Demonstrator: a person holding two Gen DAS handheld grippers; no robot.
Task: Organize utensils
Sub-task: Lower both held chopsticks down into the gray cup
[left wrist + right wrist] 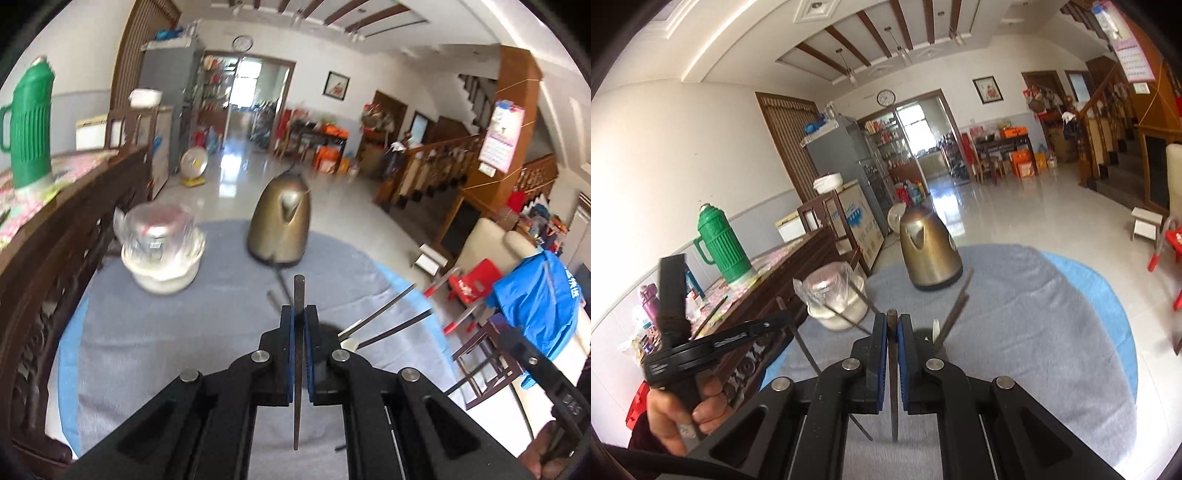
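My left gripper (pixel 299 314) is shut on a dark chopstick (pixel 297 369) that runs lengthwise between its blue pads, above a round table under a grey cloth (pixel 184 332). Just behind its right finger stands a dark holder (pixel 327 334) with two chopsticks (pixel 388 308) and a white spoon (pixel 347 332) leaning out to the right. My right gripper (pixel 892 321) is shut on another dark chopstick (pixel 893 387), close in front of the same holder (pixel 929 338). In the right wrist view the left gripper (pixel 785 319) hangs at the left, held by a hand (pixel 683 413).
A brass-coloured kettle (pixel 280 225) stands at the far side of the table, its cord trailing toward me. A glass jar on a white bowl (pixel 162 251) sits at the left. Loose chopsticks (pixel 857 306) lie by the bowl. A dark wooden sideboard with a green thermos (pixel 31 122) flanks the left.
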